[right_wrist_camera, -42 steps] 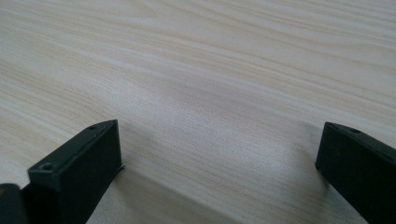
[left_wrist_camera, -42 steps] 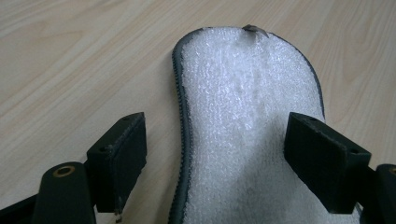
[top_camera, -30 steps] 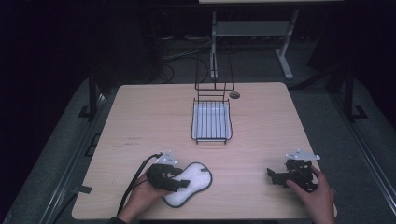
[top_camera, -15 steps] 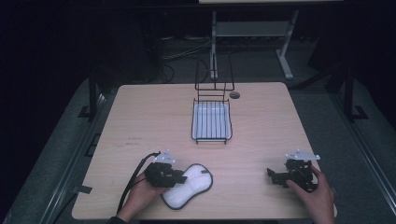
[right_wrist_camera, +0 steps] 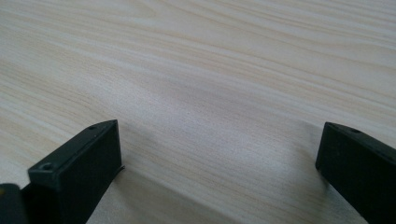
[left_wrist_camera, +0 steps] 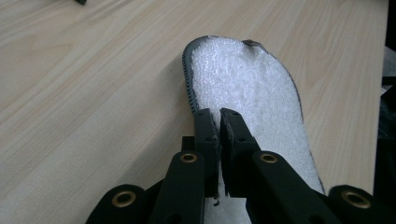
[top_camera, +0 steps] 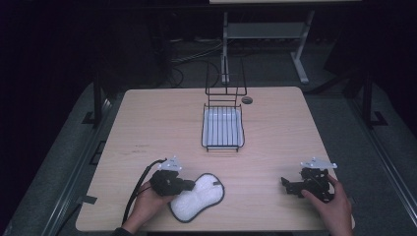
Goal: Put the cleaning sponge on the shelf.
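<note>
High view: wire rack (top_camera: 223, 129) mid-table, contents unclear; white pad (top_camera: 197, 197) outside.

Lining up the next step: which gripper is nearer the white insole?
Left. The left gripper has just closed on the white insole at its near end; the right gripper rests open, far off to its right.

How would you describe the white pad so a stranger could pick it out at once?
On the wooden table, look to the near edge, in front of the wire rack. The white pad lies flat there, peanut-shaped, fluffy and dark-rimmed, its edge pinched in the left gripper.
</note>
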A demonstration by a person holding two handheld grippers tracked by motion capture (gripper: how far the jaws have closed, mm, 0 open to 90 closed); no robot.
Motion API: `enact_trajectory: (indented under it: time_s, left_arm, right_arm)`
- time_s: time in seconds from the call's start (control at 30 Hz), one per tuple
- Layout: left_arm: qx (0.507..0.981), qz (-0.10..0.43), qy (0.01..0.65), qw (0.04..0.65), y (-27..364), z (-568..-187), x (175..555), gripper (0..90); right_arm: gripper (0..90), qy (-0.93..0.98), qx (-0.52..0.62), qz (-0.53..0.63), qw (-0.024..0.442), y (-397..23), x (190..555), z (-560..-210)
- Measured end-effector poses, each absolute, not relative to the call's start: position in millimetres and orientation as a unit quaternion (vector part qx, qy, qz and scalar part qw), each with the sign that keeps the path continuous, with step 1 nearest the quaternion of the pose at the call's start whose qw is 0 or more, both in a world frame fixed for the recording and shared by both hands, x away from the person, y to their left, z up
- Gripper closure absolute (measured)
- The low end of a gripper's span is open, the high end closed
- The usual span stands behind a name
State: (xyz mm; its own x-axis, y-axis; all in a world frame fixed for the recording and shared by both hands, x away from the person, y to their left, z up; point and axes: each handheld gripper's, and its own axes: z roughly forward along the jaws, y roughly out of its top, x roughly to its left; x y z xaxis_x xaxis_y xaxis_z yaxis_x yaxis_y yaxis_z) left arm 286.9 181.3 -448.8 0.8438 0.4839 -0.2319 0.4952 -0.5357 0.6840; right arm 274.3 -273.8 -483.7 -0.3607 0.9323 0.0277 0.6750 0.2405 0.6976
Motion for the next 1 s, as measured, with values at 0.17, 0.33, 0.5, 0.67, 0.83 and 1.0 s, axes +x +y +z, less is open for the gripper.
enact_trajectory:
  time_s: [0.17, 0.33, 0.5, 0.67, 0.83, 1.0]
  left_arm:
    - [0.857, -0.019, 0.288, 0.427, 189, -442, 288, 86.6]
    - [0.852, -0.012, 0.289, 0.436, 196, -435, 289, 86.5]
    - [0.848, -0.007, 0.291, 0.443, 200, -432, 291, 86.5]
    - [0.845, 0.0, 0.291, 0.448, 205, -426, 294, 86.4]
    - [0.842, 0.006, 0.293, 0.452, 208, -422, 298, 86.3]
    - [0.842, 0.009, 0.293, 0.452, 208, -418, 301, 86.3]
  right_arm:
    - [0.0, 0.761, 0.528, 0.318, 0.202, -274, 274, -484]
    - [0.0, 0.761, 0.528, 0.318, 0.202, -274, 274, -484]
    - [0.0, 0.761, 0.528, 0.318, 0.202, -274, 274, -484]
    - [0.0, 0.761, 0.528, 0.318, 0.202, -274, 274, -484]
    - [0.0, 0.761, 0.528, 0.318, 0.202, -274, 274, -484]
    - [0.0, 0.761, 0.528, 0.318, 0.202, -274, 274, -484]
